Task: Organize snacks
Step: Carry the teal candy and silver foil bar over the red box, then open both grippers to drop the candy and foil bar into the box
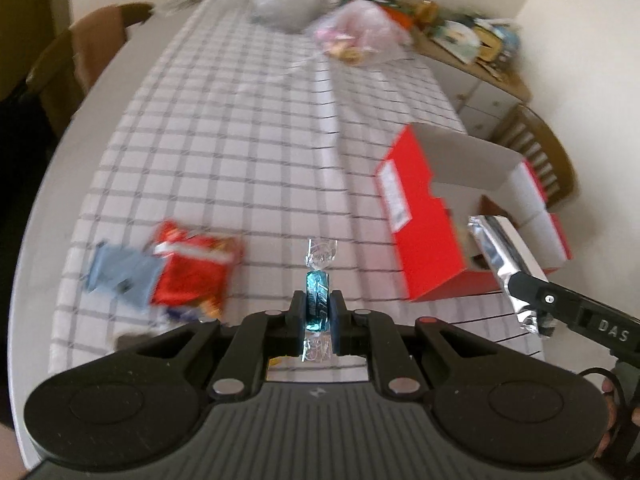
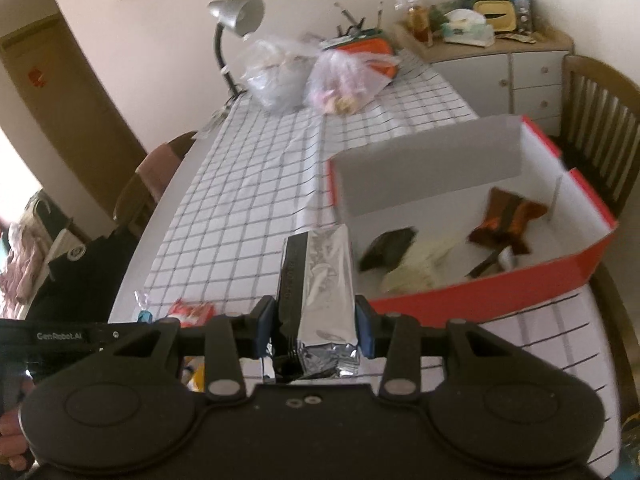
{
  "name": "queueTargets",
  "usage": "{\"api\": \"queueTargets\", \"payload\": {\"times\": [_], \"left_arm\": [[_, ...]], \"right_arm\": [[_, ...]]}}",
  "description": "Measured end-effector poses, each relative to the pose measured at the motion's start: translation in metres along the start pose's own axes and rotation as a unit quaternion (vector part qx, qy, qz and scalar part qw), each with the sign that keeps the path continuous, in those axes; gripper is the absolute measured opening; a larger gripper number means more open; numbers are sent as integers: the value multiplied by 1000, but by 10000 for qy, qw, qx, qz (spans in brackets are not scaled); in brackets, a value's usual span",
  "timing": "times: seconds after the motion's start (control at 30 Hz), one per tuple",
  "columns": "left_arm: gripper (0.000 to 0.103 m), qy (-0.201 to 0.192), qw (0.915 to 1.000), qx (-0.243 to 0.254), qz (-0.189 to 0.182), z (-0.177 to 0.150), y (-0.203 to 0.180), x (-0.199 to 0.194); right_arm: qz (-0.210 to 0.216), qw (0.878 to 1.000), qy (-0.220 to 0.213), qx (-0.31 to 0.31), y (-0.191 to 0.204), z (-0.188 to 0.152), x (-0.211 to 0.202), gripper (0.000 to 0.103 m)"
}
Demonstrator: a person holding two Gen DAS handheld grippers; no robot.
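My left gripper (image 1: 318, 306) is shut on a teal wrapped candy (image 1: 317, 294) with clear twisted ends, held above the checked tablecloth. My right gripper (image 2: 316, 318) is shut on a silver foil snack pack (image 2: 326, 280), held just short of the near left corner of the red box (image 2: 480, 300). The same pack (image 1: 502, 256) and right gripper (image 1: 532, 288) show in the left wrist view, beside the red box (image 1: 428, 236). The box holds a brown wrapped snack (image 2: 506, 220), a dark packet (image 2: 388, 248) and a pale packet (image 2: 420, 268). A red snack bag (image 1: 192, 268) and a blue-grey packet (image 1: 120, 268) lie on the cloth to the left.
Two clear plastic bags (image 2: 344, 80) (image 2: 272, 76) and a silver desk lamp (image 2: 236, 16) stand at the table's far end. Wooden chairs stand at the left (image 1: 92, 52) and right (image 2: 596, 120). A cluttered sideboard (image 2: 500, 52) lies beyond the table.
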State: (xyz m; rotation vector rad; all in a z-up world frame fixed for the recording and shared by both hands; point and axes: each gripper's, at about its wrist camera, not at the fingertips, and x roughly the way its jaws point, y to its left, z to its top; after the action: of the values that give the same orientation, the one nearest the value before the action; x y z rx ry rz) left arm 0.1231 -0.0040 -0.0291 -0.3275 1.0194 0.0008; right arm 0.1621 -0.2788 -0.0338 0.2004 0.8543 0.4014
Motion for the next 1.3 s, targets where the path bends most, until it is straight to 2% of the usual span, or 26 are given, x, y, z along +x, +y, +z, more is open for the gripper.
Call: {"api": "queueTargets", "payload": {"times": [0.3,0.57,0.9,1.3], "left_arm": [[11,-93,9990,435,-90,26,-92,30],[11,74,9980,626,-46,50,-152,67],[12,537,9955,773,143,78,-196,128],[12,1162,9868,989,537,97,-222,197]], "right_arm": [[-186,9998,-114,18,-67,30,-3,40],[-260,9996,66,-85,-119,54,14,40],[-406,9984,322,-207,-155,77,48,40],[-505,9930,867,-622,-164,90,102,40]]}}
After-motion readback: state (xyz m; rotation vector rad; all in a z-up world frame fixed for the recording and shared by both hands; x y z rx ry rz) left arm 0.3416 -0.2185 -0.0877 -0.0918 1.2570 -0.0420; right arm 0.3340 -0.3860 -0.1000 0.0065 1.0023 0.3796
